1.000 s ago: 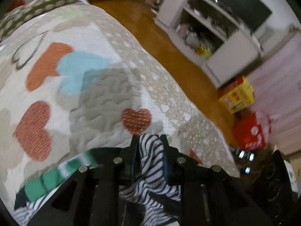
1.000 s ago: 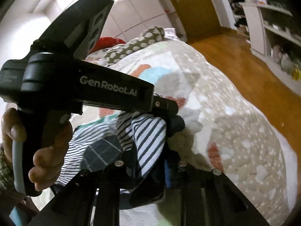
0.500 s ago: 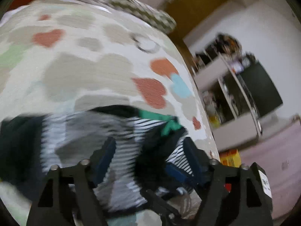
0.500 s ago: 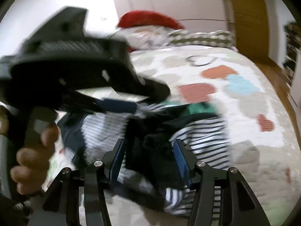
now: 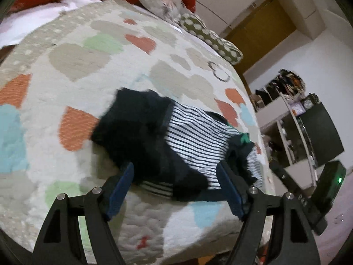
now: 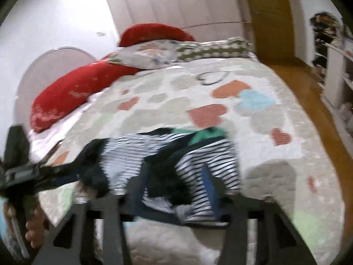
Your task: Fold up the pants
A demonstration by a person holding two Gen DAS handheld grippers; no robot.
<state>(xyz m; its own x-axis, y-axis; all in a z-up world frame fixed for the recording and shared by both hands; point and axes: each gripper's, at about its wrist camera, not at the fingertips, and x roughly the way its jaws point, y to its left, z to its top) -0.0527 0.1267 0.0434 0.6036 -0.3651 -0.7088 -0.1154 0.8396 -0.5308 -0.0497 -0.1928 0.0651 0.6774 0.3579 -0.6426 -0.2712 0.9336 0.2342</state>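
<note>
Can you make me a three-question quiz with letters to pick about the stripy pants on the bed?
1. Where do the pants lie?
A on the quilt
B on the floor
C on a shelf

2. What colour is the big long pillow?
A blue
B red
C yellow

3. How is the left gripper?
A open
B shut on the pants
C out of view

Answers: 1 A, they rest on the heart-patterned quilt. 2 B, it is plainly red by the headboard. 3 A, its fingers stand wide apart with nothing pinched between.
</note>
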